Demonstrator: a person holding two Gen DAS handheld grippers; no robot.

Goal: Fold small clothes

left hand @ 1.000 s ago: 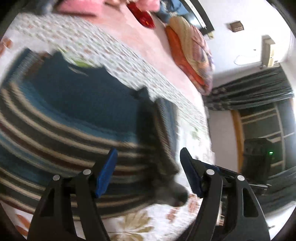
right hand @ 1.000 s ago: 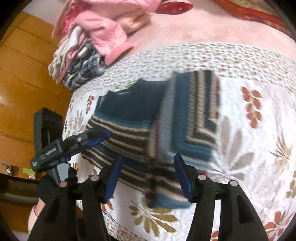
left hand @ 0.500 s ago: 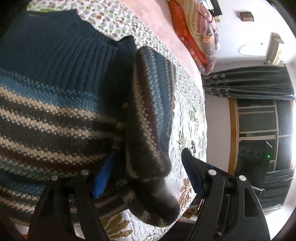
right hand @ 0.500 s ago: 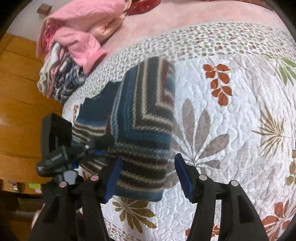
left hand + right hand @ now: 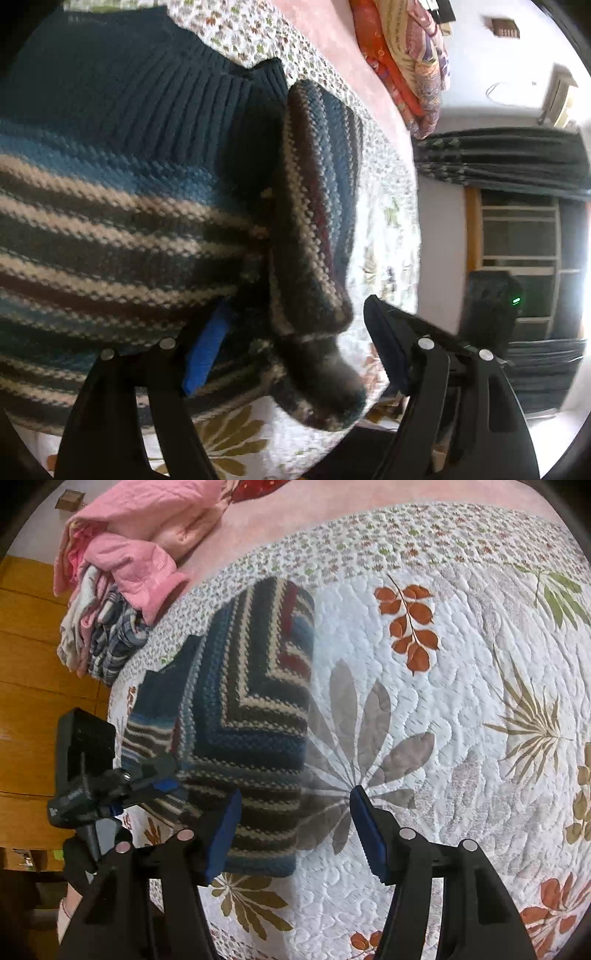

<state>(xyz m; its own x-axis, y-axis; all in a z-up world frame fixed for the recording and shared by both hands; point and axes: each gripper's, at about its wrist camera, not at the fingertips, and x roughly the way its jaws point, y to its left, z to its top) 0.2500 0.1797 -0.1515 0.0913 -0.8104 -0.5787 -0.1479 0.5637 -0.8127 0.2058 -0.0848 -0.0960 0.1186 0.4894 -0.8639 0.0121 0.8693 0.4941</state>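
Sweater point(image 5: 243, 716) (one), two spread grippers point(image 5: 295, 830)

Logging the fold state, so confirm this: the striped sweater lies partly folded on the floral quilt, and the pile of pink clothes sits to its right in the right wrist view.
One thing is wrong. In the right wrist view the pile of pink clothes sits to the upper left of the striped sweater, not to its right. The sweater does lie partly folded on the floral quilt.

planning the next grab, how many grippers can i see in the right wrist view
2. The right gripper sits at bottom centre, open, over the striped sweater's near edge. The left gripper is at the left, on the sweater's left edge.
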